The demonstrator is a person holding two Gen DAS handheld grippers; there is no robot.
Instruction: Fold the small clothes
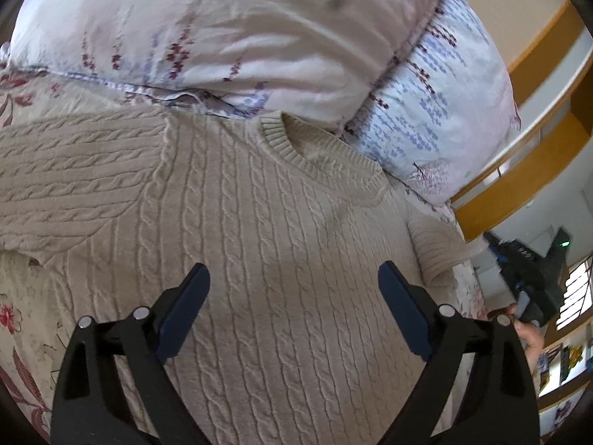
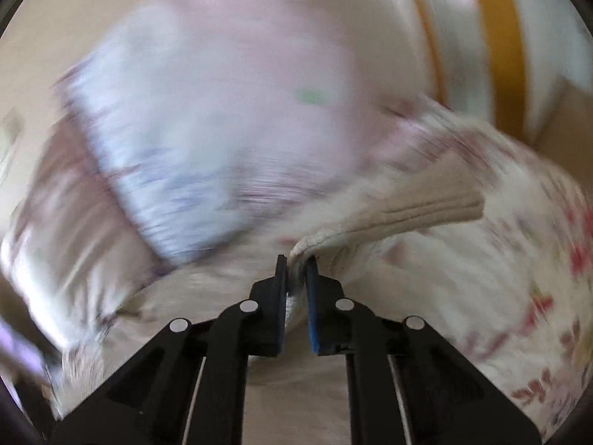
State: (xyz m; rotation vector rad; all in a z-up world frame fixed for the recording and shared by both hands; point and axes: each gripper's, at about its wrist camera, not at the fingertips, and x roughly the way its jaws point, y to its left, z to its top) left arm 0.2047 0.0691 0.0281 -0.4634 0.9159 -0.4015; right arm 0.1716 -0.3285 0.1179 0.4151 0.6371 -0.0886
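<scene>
From my left wrist camera, the sweater (image 1: 237, 230) lies flat on the bedsheet (image 1: 22, 319), filling the middle of the view. Its collar (image 1: 318, 155) sits toward one o'clock, one sleeve (image 1: 70, 181) runs out toward nine o'clock, and the other sleeve (image 1: 437, 252) lies at three o'clock by the bed's edge. Behind the sweater, at twelve o'clock, the pillow (image 1: 229, 33) rests on the bed, touching the collar. The left gripper (image 1: 292, 282) hangs over the sweater's body, jaws wide apart. On my right wrist camera (badly blurred), the right gripper (image 2: 296, 263) pinches what seems to be the sleeve cuff (image 2: 404, 211), which trails toward two o'clock.
</scene>
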